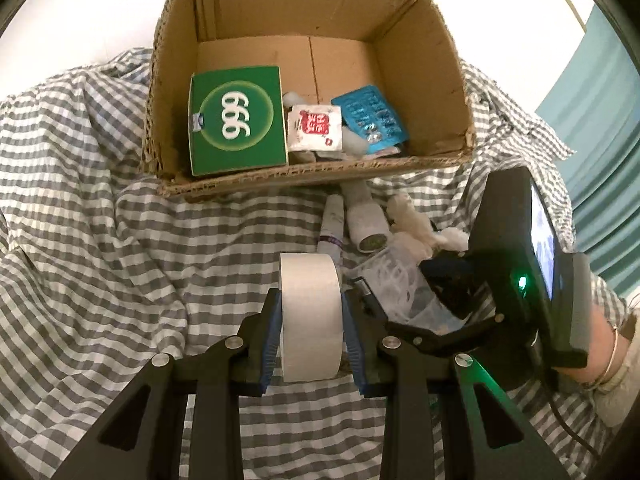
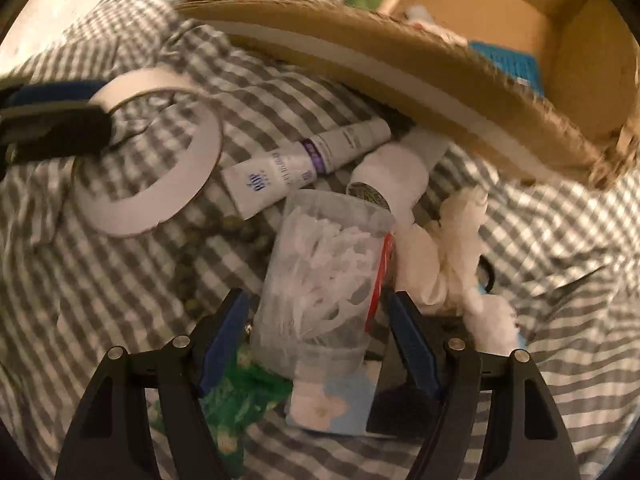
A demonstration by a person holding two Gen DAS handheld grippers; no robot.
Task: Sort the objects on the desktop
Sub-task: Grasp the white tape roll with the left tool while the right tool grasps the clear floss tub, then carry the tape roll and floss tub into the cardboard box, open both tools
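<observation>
- Clear plastic tub of white floss picks [image 2: 324, 264] lying on its side on the grey-and-white checked cloth [image 2: 120, 300] over the surface, long axis running straight out from the right gripper [image 2: 318, 344], base end nearest, mouth toward the box.
- Right fingers [image 2: 224, 340] spread wide, one either side of the tub — flanking it, seemingly short of pressing; likely needs only a squeeze, no turn of the wrist.
- Wide roll of white tape [image 1: 310, 316] pinched edge-on between the blue pads of the left gripper [image 1: 310, 334], raised off the cloth, just short of the open brown cardboard box [image 1: 312, 180].
- Box straight ahead of the roll; inside, a green carton marked 999 [image 1: 238, 120], a red-and-white sachet [image 1: 316, 128], a blue blister pack [image 1: 370, 118].
- Just beyond the tub: a white-and-purple tube [image 2: 304, 160], a white bottle [image 2: 394, 172], crumpled white tissue [image 2: 452, 248].
- Left view alone shows the box contents whole and the person's hand [image 1: 600, 340] on the right gripper; right view alone shows the tape's hollow core [image 2: 148, 152] and green packaging [image 2: 236, 396] under the tub.
</observation>
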